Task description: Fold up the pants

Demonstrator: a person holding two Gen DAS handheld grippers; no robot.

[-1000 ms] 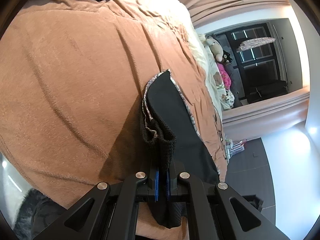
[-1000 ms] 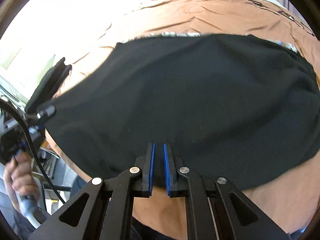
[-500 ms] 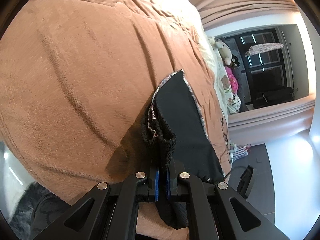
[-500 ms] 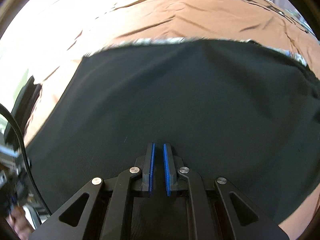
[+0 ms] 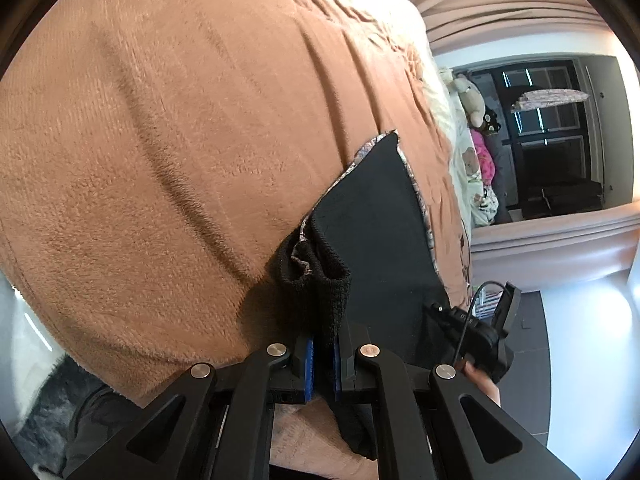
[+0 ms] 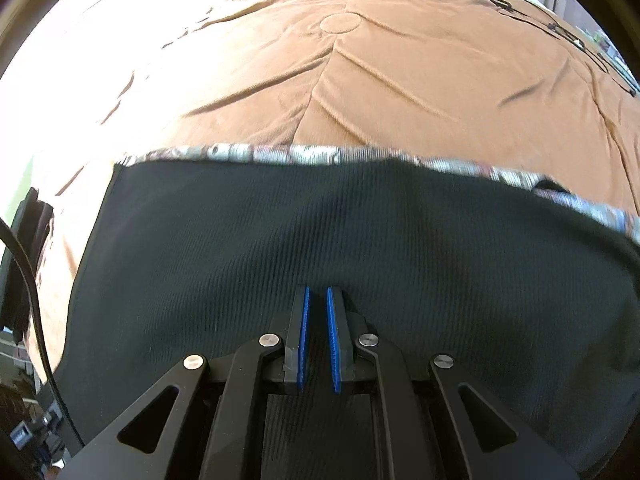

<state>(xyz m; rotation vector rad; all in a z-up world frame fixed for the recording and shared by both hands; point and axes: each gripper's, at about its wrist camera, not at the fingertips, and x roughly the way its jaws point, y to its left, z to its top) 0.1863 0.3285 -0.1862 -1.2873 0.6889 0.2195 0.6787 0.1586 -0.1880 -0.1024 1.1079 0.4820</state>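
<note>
The black pants [image 5: 376, 232] lie flat on a brown fleece blanket [image 5: 160, 160], with a patterned lining showing along their edge. My left gripper [image 5: 323, 340] is shut on the bunched black ribbed band at the near end of the pants. In the right wrist view the pants [image 6: 320, 232] fill the lower half of the picture, their patterned edge [image 6: 280, 154] running across the middle. My right gripper [image 6: 316, 292] hangs just over the black cloth, shut, with nothing between its blue pads. The left wrist view shows the right gripper [image 5: 480, 332] at lower right, held by a hand.
The blanket [image 6: 400, 80] stretches wide beyond the pants. Stuffed toys [image 5: 474, 100] and pale bedding lie at the bed's far end before a dark window [image 5: 552, 140]. Grey floor [image 5: 580, 360] runs along the bed's right side. A dark furry thing [image 5: 52, 412] sits lower left.
The right gripper has slid sideways over the pants and has come into the left wrist view at lower right. The left gripper keeps its hold and has rolled slightly.
</note>
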